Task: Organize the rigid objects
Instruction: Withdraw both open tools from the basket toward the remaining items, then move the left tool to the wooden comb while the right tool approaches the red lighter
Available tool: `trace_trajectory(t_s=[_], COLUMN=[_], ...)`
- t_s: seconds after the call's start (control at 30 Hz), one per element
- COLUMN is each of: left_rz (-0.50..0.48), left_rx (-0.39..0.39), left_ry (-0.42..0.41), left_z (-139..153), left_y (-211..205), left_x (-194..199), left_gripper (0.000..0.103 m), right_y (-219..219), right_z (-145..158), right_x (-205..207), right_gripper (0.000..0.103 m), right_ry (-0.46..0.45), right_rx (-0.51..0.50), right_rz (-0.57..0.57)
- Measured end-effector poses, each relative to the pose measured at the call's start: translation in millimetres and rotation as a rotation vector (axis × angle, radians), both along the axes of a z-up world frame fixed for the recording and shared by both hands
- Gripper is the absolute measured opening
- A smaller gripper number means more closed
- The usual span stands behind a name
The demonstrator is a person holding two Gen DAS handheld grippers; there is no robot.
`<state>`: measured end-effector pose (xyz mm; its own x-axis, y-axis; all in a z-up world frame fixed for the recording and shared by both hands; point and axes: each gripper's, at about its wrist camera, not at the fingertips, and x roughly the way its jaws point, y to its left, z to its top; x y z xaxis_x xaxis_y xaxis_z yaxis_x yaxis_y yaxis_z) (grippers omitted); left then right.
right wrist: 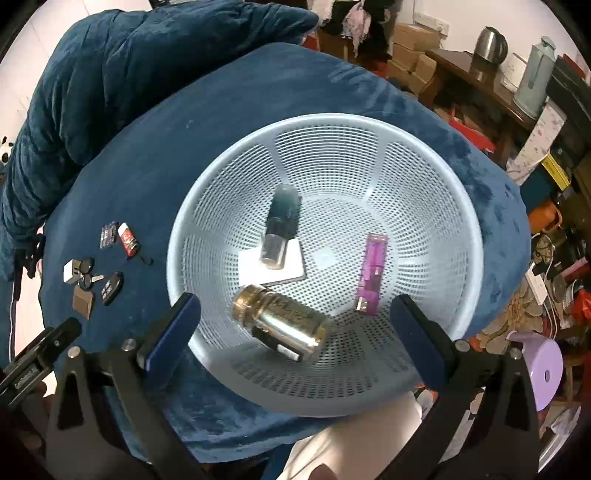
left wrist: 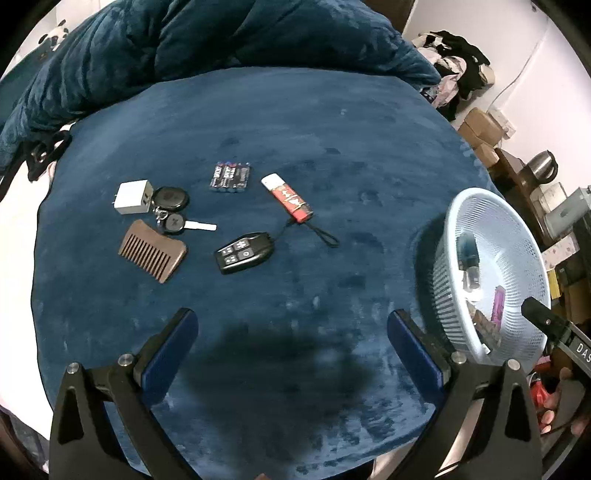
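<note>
1. The left gripper (left wrist: 291, 325) hangs over bare blue cloth (left wrist: 295, 129), its fingers wide apart and holding nothing.
2. The right gripper (right wrist: 295, 317) hangs over the near rim of the basket (right wrist: 458, 206), fingers likewise wide apart and empty.
3. Inside the basket, nearest the right gripper, a gold bottle (right wrist: 284, 321) lies on its side.
4. Just beyond it a white card (right wrist: 251, 269) lies flat on the basket floor, with a dark bottle (right wrist: 280, 225) lying across its far edge.
5. A purple lighter (right wrist: 371, 273) lies to the right of these, apart from them, on the basket's sloping wall.
6. From the left wrist view the basket (left wrist: 458, 218) stands at the cloth's right edge, well apart from the loose items.
7. Of those, the black remote (left wrist: 242, 253) and the wooden comb (left wrist: 151, 251) lie nearest the left gripper.
8. A cord runs from the remote toward the red lighter (left wrist: 288, 197), which lies just beyond it.
9. Beyond the comb, a key (left wrist: 184, 224) lies with a round black fob (left wrist: 170, 198), the fob touching a white charger (left wrist: 133, 197).
10. A pack of batteries (left wrist: 231, 177) lies farthest out, between the charger and the red lighter.
11. A rumpled blue blanket (left wrist: 221, 33) is heaped behind the cloth.
</note>
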<state>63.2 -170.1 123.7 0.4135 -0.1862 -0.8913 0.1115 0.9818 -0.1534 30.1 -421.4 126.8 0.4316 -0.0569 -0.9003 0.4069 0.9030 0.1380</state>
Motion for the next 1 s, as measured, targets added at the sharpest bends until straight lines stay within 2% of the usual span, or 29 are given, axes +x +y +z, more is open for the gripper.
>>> trace_trajectory(t_s=[1.0], left_rz=[0.158], left_rx=[-0.002], left_ry=[0.049], left_z=[-29.4], left_y=[89.1], left_x=[10.8], left_gripper=[0.103], right_y=[79.8], right_z=[-9.6], right_x=[47.2], right_gripper=[0.103], right_ry=[0.022], right_rx=[-0.034], right_rz=[0.159])
